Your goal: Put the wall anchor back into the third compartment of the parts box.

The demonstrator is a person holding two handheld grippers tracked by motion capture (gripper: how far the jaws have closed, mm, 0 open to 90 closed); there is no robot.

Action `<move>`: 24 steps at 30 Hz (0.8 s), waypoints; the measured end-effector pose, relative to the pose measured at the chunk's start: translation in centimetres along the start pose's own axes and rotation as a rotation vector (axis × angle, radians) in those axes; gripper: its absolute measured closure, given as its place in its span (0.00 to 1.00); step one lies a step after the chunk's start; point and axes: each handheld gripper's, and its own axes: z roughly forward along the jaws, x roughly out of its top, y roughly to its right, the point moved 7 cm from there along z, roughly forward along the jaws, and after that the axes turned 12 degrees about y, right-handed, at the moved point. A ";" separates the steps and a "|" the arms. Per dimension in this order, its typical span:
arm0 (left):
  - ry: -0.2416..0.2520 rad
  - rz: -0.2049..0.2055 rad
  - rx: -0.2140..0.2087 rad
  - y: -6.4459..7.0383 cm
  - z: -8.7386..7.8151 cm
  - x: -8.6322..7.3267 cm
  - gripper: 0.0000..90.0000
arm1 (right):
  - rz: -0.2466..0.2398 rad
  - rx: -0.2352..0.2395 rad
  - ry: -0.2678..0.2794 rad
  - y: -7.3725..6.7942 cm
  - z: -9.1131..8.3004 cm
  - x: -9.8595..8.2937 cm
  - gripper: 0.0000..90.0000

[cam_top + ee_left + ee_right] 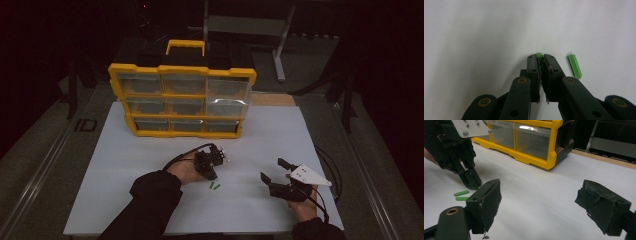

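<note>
Left tongs [540,58] are clamped on a green plug [539,55], tips down at the desk [150,165]. A second green plug [575,66] lies just beside them. Right tongs [541,202] stand wide apart, holding nothing.

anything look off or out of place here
Only small things: green plugs lie loose on the white sheet, outside the yellow organizer. The left gripper is shut on one. The right gripper's pads look frayed at the edges.

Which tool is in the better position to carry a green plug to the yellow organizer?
The left tool: its jaws are already shut on a green plug. The right tool is open, holds nothing, and sits to the side of the loose plugs and the organizer.
</note>
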 end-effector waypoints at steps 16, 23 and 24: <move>-0.015 0.045 -0.009 0.2 -0.3 0.0 0.94 | -0.004 0.005 0.006 0.0 0.0 0.1 0.19; -0.012 0.060 -0.009 0.2 -1.2 -0.1 0.94 | -0.005 0.005 0.007 0.0 0.0 0.1 0.19; -0.010 0.059 -0.009 0.2 -1.3 -0.1 0.94 | -0.005 0.005 0.008 0.0 0.0 0.1 0.19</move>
